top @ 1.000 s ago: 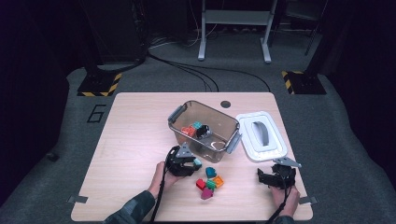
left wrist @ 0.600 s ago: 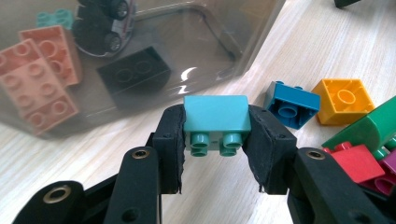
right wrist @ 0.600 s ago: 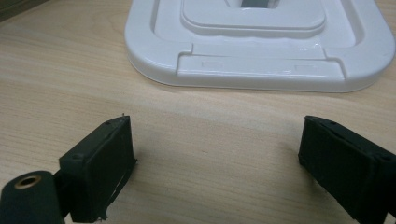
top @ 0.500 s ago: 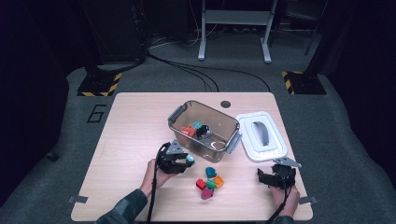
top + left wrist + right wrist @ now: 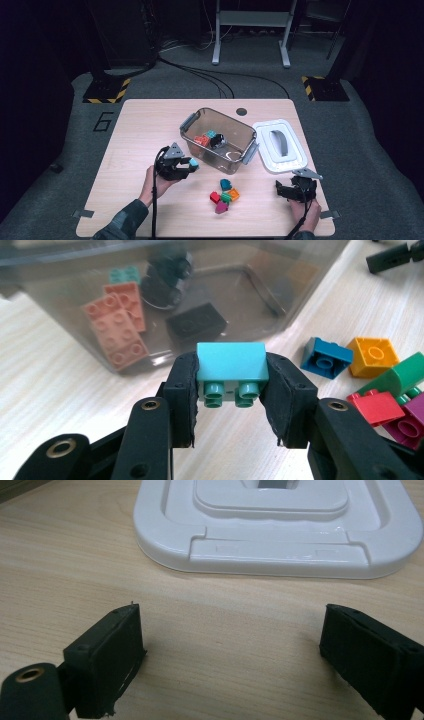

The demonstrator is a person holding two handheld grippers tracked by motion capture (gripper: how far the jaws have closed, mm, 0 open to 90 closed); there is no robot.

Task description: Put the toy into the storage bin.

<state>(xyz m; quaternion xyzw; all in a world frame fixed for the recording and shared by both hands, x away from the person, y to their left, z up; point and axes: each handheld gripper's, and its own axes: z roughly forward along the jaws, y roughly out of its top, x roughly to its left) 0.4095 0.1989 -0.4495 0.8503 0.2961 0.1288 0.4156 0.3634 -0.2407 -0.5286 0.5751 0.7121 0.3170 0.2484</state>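
Left gripper (image 5: 192, 163): I have its jaws closed on the light turquoise plastic building brick (image 5: 231, 361), pads pressed on the two short ends, studs facing the camera.
Brick position: lifted off the pale wooden table (image 5: 135, 130), just near and left of the clear plastic storage bin (image 5: 218, 139); not over the rim yet.
Right gripper (image 5: 230, 650): jaws spread wide with nothing between them, resting low over the table at the near right, just short of the white plastic bin lid (image 5: 280, 525).
Handling: I judge the brick light, rigid and smooth-sided, so it could slide if I loosen. The flat end faces give the pads the best purchase; studs and hollow underside are poorer spots.
Waiting pieces: a loose cluster of coloured bricks (image 5: 224, 194) lies on the table near the bin, right of my left gripper.
Inside bin: salmon bricks (image 5: 117, 320), a black brick (image 5: 196, 322) and a dark round piece I cannot identify through the tinted wall.
Hard to see: the brick's underside; the lid's far edge is cut off in the right gripper view.
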